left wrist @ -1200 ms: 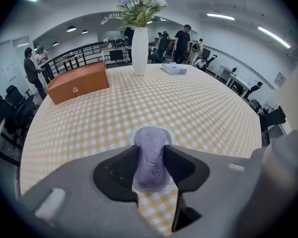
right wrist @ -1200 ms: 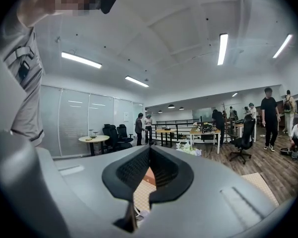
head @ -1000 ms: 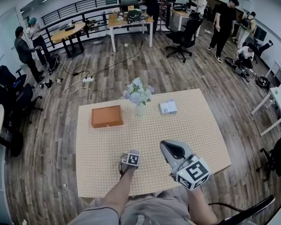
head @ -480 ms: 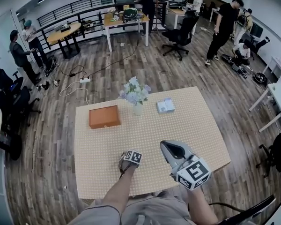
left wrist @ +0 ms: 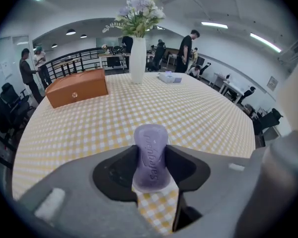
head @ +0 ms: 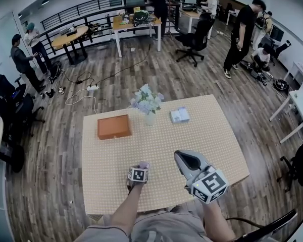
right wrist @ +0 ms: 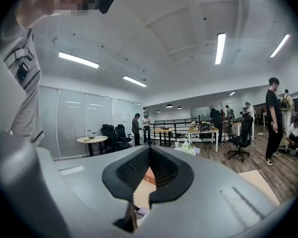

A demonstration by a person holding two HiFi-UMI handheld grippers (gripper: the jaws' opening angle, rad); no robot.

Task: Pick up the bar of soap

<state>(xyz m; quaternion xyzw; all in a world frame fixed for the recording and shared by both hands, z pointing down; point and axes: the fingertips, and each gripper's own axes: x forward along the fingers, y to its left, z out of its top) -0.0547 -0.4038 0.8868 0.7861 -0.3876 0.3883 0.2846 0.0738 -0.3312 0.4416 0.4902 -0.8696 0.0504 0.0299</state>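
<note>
A purple bar of soap (left wrist: 151, 155) stands on edge between the black pads of my left gripper (left wrist: 150, 168), which is shut on it and closing a little more. It hangs just above the yellow-checked table (left wrist: 203, 118). From the head view, the left gripper (head: 140, 166) is over the table's near edge, with the soap (head: 143, 164) peeping out at its tip. Just to its right, my right gripper (head: 185, 158) is raised and points away from me. In the right gripper view its jaws (right wrist: 150, 155) meet at the tips with nothing between them.
On the far half of the table (head: 217, 140) stand a brown box (head: 114, 126), a white vase of flowers (head: 149, 105) and a pale blue packet (head: 180, 115). Around the table are wood floor, office chairs, desks and several people standing.
The left gripper has shifted slightly toward me and turned, so its marker cube faces the head camera more squarely. The soap stays in its jaws. The right gripper has barely moved.
</note>
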